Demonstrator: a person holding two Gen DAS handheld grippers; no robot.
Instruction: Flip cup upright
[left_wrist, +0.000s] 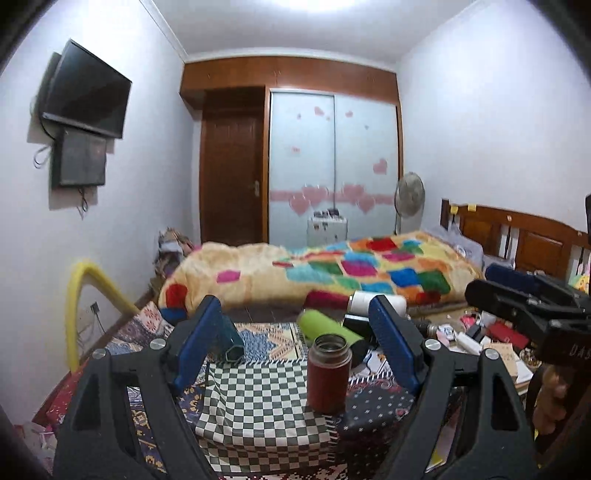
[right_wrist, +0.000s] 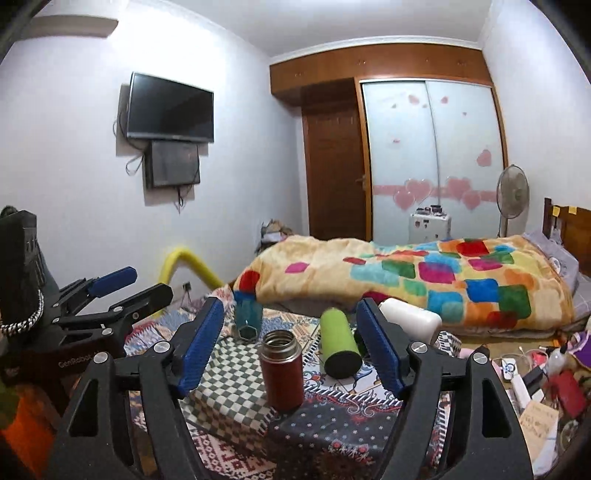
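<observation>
A dark red metal cup (left_wrist: 328, 373) stands upright with its mouth open on the patterned cloth; it also shows in the right wrist view (right_wrist: 281, 370). My left gripper (left_wrist: 295, 350) is open and empty, its blue pads either side of the cup, a little short of it. My right gripper (right_wrist: 286, 349) is open and empty, also framing the cup from nearer. The left gripper (right_wrist: 110, 288) shows at the left of the right wrist view, and the right gripper (left_wrist: 517, 295) at the right of the left wrist view.
A green bottle (right_wrist: 339, 341) lies on its side behind the cup, next to a white container (right_wrist: 410, 317). A teal hexagonal cup (right_wrist: 247, 317) lies tipped at the back left. A checkered cloth (right_wrist: 229, 384) covers part of the surface. Clutter (right_wrist: 535, 384) lies right, a bed (right_wrist: 406, 280) behind.
</observation>
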